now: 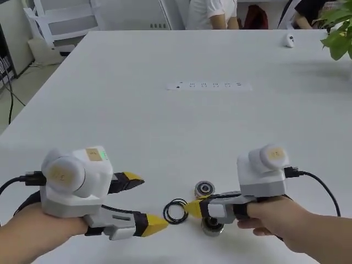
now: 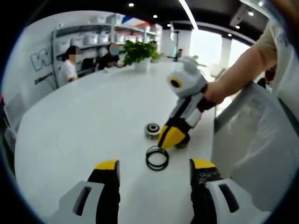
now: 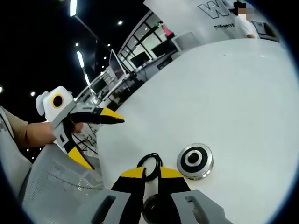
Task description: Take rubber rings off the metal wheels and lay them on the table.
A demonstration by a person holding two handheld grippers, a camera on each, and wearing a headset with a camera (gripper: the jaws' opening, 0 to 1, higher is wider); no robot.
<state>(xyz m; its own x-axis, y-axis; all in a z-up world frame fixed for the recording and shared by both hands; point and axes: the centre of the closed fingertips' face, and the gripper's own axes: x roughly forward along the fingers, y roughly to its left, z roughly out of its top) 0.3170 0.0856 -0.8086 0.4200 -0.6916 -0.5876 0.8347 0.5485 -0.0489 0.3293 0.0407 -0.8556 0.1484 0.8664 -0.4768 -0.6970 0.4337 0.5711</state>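
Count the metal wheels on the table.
2. One metal wheel lies free on the table; the second wheel sits under the right hand-held gripper, partly hidden. More may be hidden.

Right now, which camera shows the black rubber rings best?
The left gripper view: the rubber rings lie whole, in the open, ahead of its spread jaws. The head view shows them small, between yellow jaw tips. The right gripper view's own jaws, shut on a metal wheel, hide part of them.
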